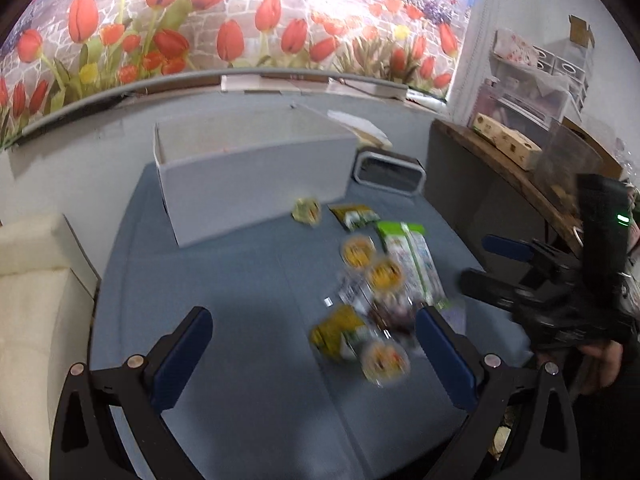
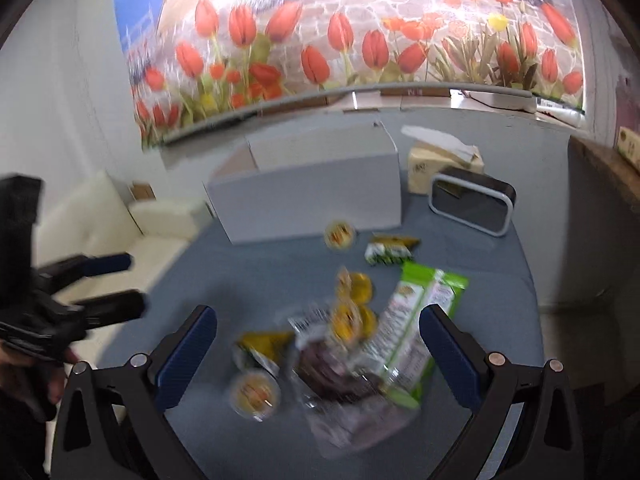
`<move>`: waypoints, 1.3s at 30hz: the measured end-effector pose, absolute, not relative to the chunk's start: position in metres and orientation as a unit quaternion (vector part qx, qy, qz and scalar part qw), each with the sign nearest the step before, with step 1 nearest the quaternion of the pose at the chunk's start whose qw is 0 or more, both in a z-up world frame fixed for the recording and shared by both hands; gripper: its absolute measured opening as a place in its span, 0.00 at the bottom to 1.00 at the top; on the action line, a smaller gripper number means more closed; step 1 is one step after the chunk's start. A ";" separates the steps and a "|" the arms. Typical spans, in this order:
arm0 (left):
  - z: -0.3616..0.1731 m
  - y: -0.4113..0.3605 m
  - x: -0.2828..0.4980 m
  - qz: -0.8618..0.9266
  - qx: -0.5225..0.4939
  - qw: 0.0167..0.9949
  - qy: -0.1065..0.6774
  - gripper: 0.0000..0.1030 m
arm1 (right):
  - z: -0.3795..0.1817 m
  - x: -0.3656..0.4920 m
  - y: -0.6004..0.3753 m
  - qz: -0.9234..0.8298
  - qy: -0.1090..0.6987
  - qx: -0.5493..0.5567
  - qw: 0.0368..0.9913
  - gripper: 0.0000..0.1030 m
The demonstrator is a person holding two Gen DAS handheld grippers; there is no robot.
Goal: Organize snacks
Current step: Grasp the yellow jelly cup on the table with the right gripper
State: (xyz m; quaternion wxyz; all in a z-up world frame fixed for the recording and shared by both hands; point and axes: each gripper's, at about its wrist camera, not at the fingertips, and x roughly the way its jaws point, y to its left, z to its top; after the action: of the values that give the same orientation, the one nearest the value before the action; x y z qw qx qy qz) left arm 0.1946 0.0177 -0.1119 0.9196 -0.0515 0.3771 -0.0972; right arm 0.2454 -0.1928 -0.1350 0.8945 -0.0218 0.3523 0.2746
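Note:
Snacks lie scattered on the blue-grey table (image 1: 240, 320): several round yellow cups (image 1: 357, 250), small yellow-green packets (image 1: 356, 216), a long green-and-white bag (image 1: 412, 256) and a clear bag of dark snacks (image 2: 340, 376). An open white box (image 1: 252, 184) stands behind them; it also shows in the right wrist view (image 2: 312, 204). My left gripper (image 1: 316, 344) is open and empty above the table, left of the pile. My right gripper (image 2: 320, 344) is open and empty, hovering over the clear bag. Both views are motion-blurred.
A grey-framed black device (image 2: 472, 204) and a cardboard tissue box (image 2: 440, 160) stand right of the white box. A cream sofa (image 1: 32, 300) is at the left. A wooden shelf with boxes (image 1: 508, 144) is at the right. A tulip mural covers the back wall.

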 end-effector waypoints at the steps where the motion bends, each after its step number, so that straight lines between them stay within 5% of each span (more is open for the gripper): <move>1: -0.114 0.015 0.190 -0.097 -0.049 0.919 0.378 1.00 | -0.140 0.247 -0.193 0.273 0.356 -0.023 0.893 1.00; 10: -0.122 0.007 0.170 -0.097 -0.035 0.917 0.386 1.00 | -0.181 0.297 -0.168 0.282 0.398 -0.044 0.872 1.00; 14: -0.123 0.010 0.170 -0.098 -0.037 0.915 0.389 1.00 | -0.197 0.315 -0.156 0.271 0.419 -0.061 0.864 0.78; 17: -0.123 0.011 0.171 -0.098 -0.040 0.915 0.389 1.00 | -0.209 0.325 -0.154 0.274 0.432 -0.057 0.858 0.72; 21: -0.127 0.011 0.174 -0.098 -0.041 0.913 0.395 1.00 | -0.216 0.333 -0.155 0.274 0.442 -0.052 0.853 0.44; 39: -0.141 0.004 0.188 -0.092 -0.037 0.906 0.411 1.00 | -0.216 0.304 -0.154 0.289 0.412 -0.082 0.860 0.34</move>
State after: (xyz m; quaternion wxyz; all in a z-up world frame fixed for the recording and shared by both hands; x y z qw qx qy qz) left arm 0.1879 0.0041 -0.1409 0.9062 -0.0374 0.4109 -0.0924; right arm 0.3039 -0.1544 -0.2159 0.8601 -0.0819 0.4121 0.2893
